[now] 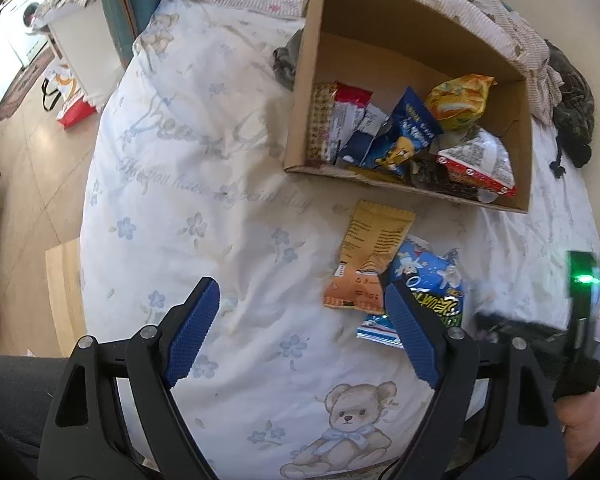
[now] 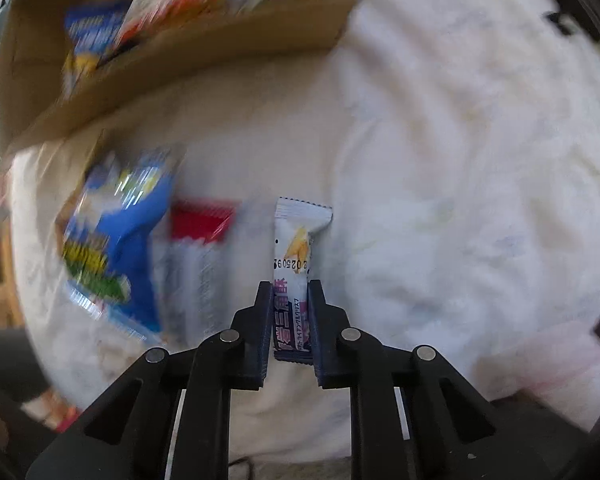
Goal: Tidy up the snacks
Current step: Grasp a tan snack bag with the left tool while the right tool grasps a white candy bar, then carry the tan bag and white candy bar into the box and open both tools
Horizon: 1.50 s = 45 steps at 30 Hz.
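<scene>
A cardboard box [image 1: 312, 80] with several snack packets lies on the white bedspread [image 1: 188, 184]. In front of it lie an orange-tan packet [image 1: 370, 256] and a blue packet [image 1: 428, 280]. My left gripper [image 1: 302, 304] hovers open over the bedspread beside them, with nothing between its blue pads [image 1: 194, 328]. In the blurred right wrist view my right gripper [image 2: 289, 286] is shut on a slim white and purple snack packet [image 2: 298, 240]. The blue packet [image 2: 116, 232] and a red and white packet [image 2: 198, 248] lie to its left, and the box [image 2: 172, 64] stands beyond.
A striped blanket [image 1: 512, 32] and dark cloth [image 1: 572, 96] are bunched behind and right of the box. The bed edge drops to a wooden floor [image 1: 32, 184] on the left, where a red and white bag [image 1: 68, 96] stands. A person's hand [image 1: 580, 420] shows at lower right.
</scene>
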{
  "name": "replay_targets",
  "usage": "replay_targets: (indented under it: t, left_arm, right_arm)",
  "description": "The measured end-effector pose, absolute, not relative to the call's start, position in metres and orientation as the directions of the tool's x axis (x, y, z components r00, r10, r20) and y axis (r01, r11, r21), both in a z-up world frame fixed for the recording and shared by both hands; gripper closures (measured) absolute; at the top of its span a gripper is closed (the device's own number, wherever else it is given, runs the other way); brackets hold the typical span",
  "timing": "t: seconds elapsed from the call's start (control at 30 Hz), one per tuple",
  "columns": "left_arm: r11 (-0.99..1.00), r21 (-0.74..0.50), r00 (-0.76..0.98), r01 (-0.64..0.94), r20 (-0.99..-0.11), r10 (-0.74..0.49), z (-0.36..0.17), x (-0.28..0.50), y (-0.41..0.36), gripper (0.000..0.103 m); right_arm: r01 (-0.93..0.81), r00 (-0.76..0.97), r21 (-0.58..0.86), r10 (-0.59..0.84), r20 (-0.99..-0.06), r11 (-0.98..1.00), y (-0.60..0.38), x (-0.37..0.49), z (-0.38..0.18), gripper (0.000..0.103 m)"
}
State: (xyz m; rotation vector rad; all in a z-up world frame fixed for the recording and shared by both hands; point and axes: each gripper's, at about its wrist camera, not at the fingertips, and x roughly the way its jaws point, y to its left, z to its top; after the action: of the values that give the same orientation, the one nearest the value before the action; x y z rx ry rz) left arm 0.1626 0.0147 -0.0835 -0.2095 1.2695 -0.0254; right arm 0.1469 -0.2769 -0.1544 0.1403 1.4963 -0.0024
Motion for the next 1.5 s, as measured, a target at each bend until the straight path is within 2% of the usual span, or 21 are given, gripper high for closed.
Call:
replay_targets:
  t: [0.13, 0.3, 0.57, 0.67, 0.77, 0.8, 0.83, 0.87, 0.9, 1.07, 1.5]
  left_arm:
    - [0.971, -0.178, 0.31, -0.158, -0.943, -0.122, -0.088, 0.166, 0.026, 0.02]
    - [0.973, -0.176, 0.305, -0.152, -0.944, -0.123, -0.099, 0.176, 0.023, 0.02]
    - [0.971, -0.24, 0.22, -0.015, -0.948, -0.231, -0.131, 0.196, -0.018, 0.021]
    - [0.965, -0.262, 0.205, -0.004, -0.945, -0.255, -0.141, 0.202, -0.023, 0.029]
    - [0.964, -0.265, 0.178, 0.01, -0.949, -0.262, -0.156, 0.206, -0.03, 0.03]
    - [0.966, -0.257, 0.173, 0.006, -0.951, -0.255, -0.162, 0.207, -0.031, 0.034]
    - [0.966, -0.258, 0.163, -0.001, -0.953, -0.254, -0.168, 0.209, -0.031, 0.041]
    - [0.961, -0.275, 0.145, -0.001, -0.951, -0.272, -0.173, 0.209, -0.03, 0.064]
    - [0.961, -0.277, 0.119, 0.005, -0.954, -0.276, -0.177, 0.21, -0.031, 0.068]
    - [0.972, -0.234, 0.156, 0.029, -0.959, -0.236, -0.159, 0.2, -0.029, 0.071]
    - [0.977, -0.185, 0.263, -0.105, -0.953, -0.152, -0.115, 0.168, 0.016, 0.071]
  right_arm:
    - [0.166, 0.217, 0.221, 0.183, -0.959, 0.961, -0.304, 0.145, -0.122, 0.085]
    - [0.188, 0.289, 0.373, 0.312, -0.905, 0.909, -0.315, 0.133, -0.104, 0.085]
    - [0.182, 0.309, 0.438, 0.372, -0.876, 0.88, -0.31, 0.139, -0.098, 0.085]
    - [0.181, 0.31, 0.446, 0.38, -0.872, 0.877, -0.311, 0.143, -0.099, 0.085]
    - [0.183, 0.306, 0.449, 0.384, -0.871, 0.874, -0.309, 0.142, -0.101, 0.085]
    - [0.184, 0.304, 0.45, 0.385, -0.872, 0.874, -0.309, 0.142, -0.101, 0.085]
    - [0.185, 0.303, 0.45, 0.385, -0.872, 0.874, -0.311, 0.141, -0.101, 0.085]
    - [0.184, 0.303, 0.448, 0.383, -0.873, 0.875, -0.31, 0.142, -0.101, 0.085]
    - [0.183, 0.303, 0.446, 0.381, -0.873, 0.876, -0.309, 0.143, -0.102, 0.085]
    - [0.185, 0.299, 0.432, 0.368, -0.881, 0.883, -0.308, 0.145, -0.104, 0.085]
    - [0.156, 0.304, 0.423, 0.364, -0.88, 0.893, -0.296, 0.143, -0.098, 0.085]
